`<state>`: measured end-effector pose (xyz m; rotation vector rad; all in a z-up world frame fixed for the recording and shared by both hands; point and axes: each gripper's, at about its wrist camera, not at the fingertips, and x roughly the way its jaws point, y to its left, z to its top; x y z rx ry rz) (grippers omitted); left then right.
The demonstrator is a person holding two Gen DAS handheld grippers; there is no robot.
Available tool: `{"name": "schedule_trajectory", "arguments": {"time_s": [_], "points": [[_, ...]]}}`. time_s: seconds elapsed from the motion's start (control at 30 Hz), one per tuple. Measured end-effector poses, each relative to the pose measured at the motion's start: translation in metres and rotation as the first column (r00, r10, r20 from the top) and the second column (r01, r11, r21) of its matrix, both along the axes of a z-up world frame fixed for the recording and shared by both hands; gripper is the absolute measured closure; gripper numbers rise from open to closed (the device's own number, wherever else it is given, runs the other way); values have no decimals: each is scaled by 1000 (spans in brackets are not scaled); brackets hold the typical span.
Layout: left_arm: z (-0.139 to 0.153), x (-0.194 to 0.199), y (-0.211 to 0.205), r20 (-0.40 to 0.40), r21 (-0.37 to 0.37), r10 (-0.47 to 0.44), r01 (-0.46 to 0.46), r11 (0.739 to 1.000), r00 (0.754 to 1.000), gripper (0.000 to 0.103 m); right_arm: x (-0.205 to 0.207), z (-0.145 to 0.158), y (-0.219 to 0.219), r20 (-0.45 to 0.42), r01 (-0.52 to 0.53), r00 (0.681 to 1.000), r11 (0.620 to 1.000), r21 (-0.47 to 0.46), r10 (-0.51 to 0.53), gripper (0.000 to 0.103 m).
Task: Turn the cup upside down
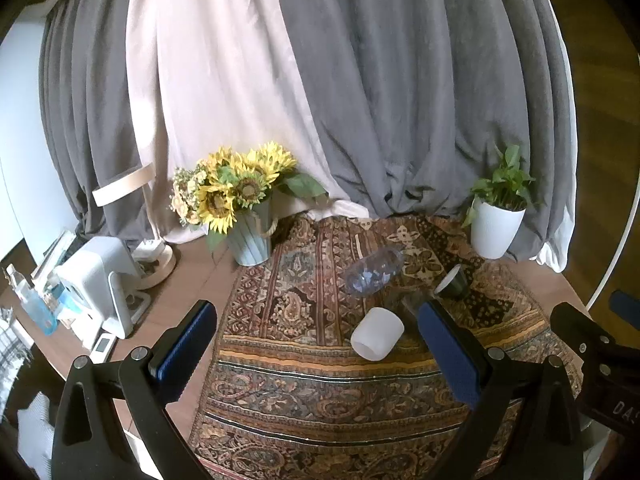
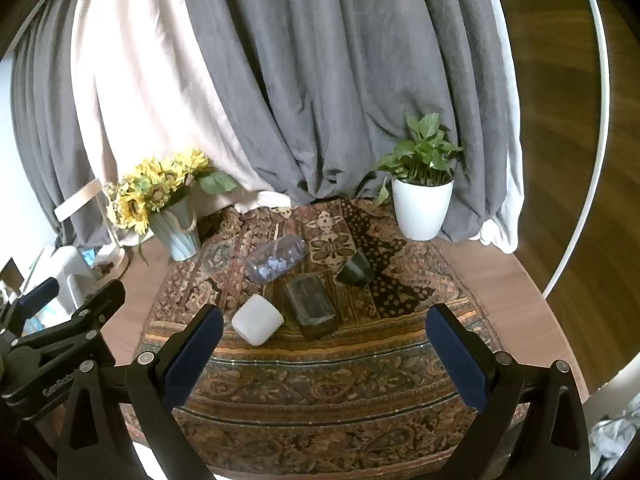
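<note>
Beside the clear plastic bottle, lay tipped: white cup, unflipped. Hovered short of it, both empty and spread wide for approach: left hand-held gripper, right hand-held gripper.

sunflowers in vase back-left, potted plant back-right, plastic bottle lying on patterned rug.

One white cup lying at centre, one dark cup at 1 o'clock, two clear glasses, one plastic bottle, one sunflower bouquet at 10 o'clock, one potted plant, two tools.
</note>
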<state>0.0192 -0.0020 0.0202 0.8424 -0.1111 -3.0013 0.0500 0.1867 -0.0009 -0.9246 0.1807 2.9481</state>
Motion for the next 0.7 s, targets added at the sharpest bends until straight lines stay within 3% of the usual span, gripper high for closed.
{"name": "schedule_trajectory", "arguments": {"time_s": [0.7], "points": [[7, 9, -1, -26, 6, 7, -7, 1000, 1000, 1, 10, 11, 1, -38, -3, 999, 1000, -2, 3, 1]]}}
